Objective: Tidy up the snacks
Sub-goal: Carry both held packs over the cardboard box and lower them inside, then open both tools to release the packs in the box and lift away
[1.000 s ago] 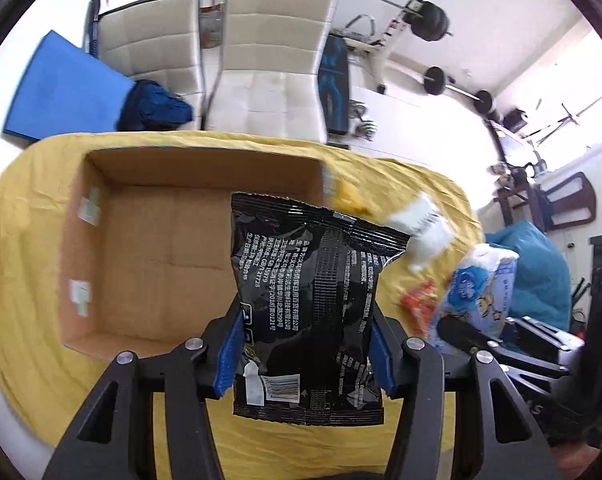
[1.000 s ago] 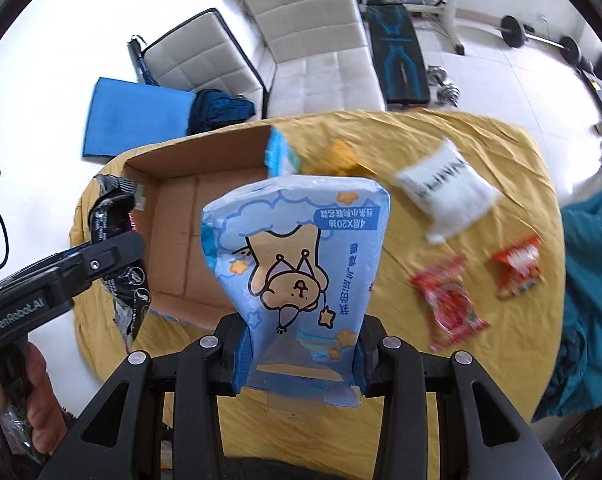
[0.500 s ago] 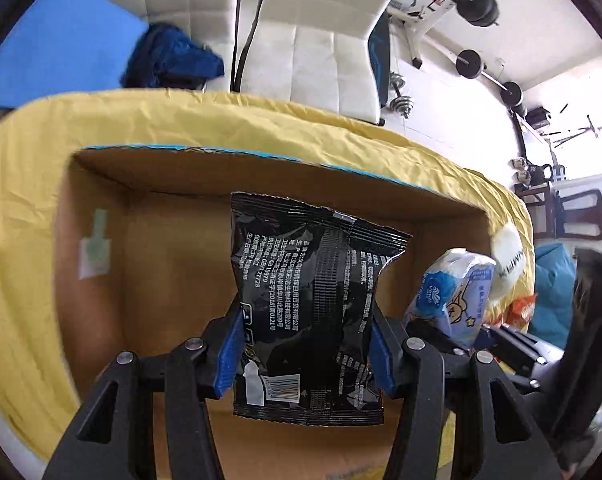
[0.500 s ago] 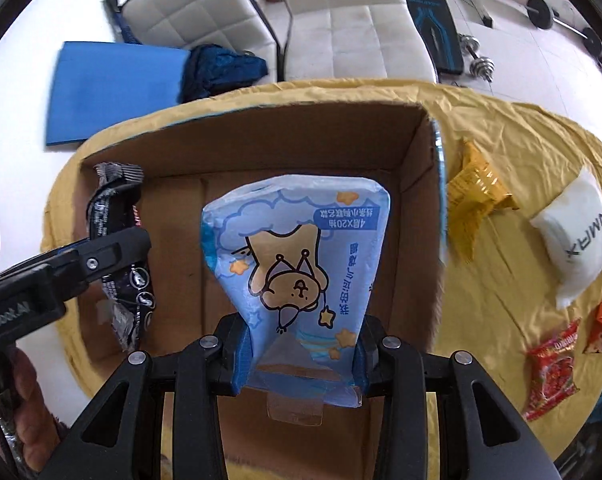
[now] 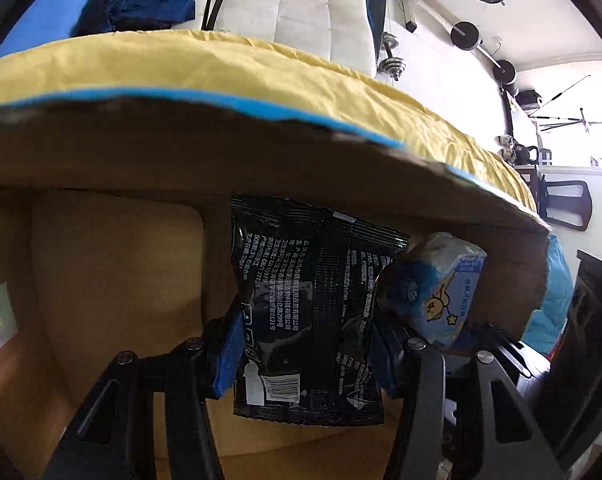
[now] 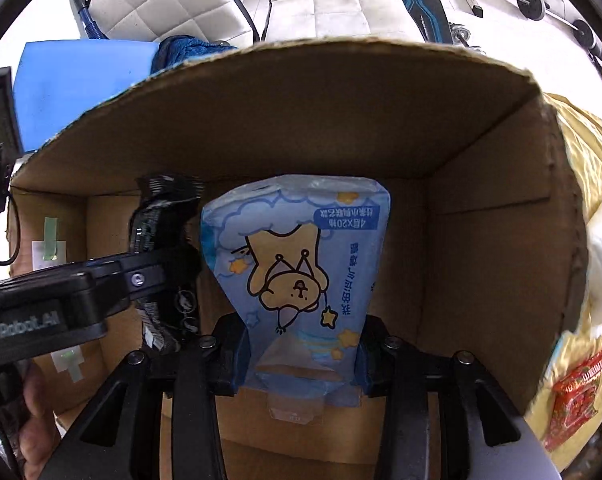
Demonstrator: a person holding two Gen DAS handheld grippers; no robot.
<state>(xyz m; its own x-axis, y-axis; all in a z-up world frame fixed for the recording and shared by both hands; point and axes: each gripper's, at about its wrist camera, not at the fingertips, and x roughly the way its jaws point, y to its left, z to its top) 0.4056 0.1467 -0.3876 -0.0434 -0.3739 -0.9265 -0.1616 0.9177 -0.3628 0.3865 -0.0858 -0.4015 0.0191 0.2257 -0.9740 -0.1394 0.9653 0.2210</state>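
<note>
Where fingers (image 5: 237,344) pinch, black packet (image 5: 305,312) creases.

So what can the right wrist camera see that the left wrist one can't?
Only the right wrist view shows the red snack packets on the yellow cloth and a hand holding the left gripper. Only the left shows the dumbbell on the floor. Both share the cardboard box, the black snack bag and the light blue cartoon pack.

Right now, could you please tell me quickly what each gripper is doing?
Left gripper: closed on the black snack packet, inside the cardboard box.
Right gripper: opening, the blue cartoon packet between its fingers, pads touching.
</note>
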